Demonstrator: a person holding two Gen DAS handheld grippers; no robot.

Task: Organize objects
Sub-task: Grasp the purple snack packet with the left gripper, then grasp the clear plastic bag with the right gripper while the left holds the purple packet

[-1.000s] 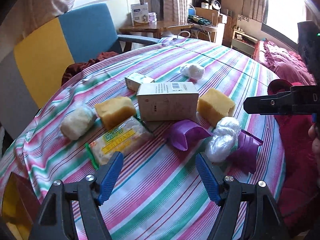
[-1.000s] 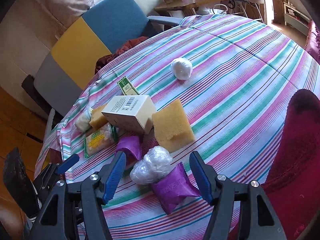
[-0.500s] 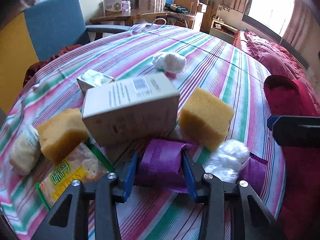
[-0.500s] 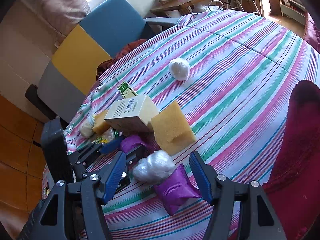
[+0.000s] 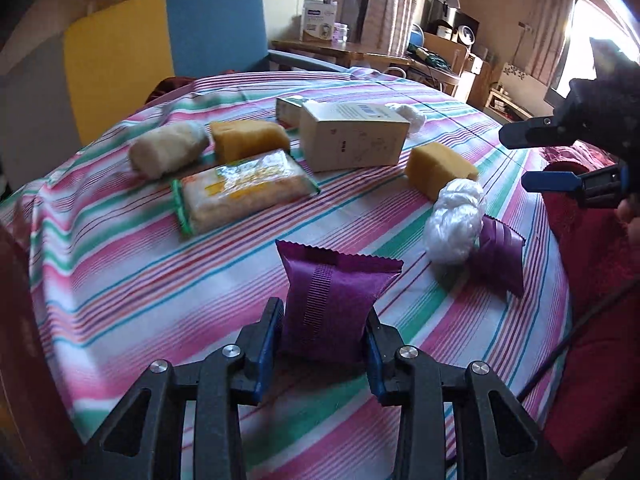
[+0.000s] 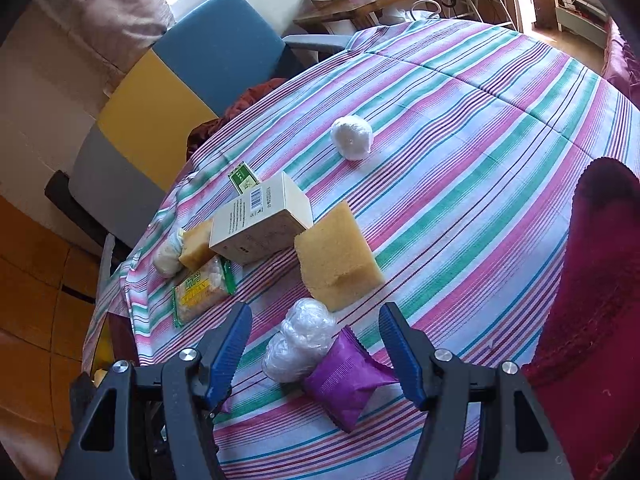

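The left gripper (image 5: 323, 330) has just closed its fingers on a purple packet (image 5: 334, 300), now lifted clear of the clutter on the bench (image 5: 160, 280), ready for sorting, while the right gripper (image 6: 316, 356) hangs open

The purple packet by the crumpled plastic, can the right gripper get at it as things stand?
Probably yes. The right gripper hangs open right over the purple packet, nothing covering it. The crumpled plastic leans against its left side, so a closing finger may catch that too.
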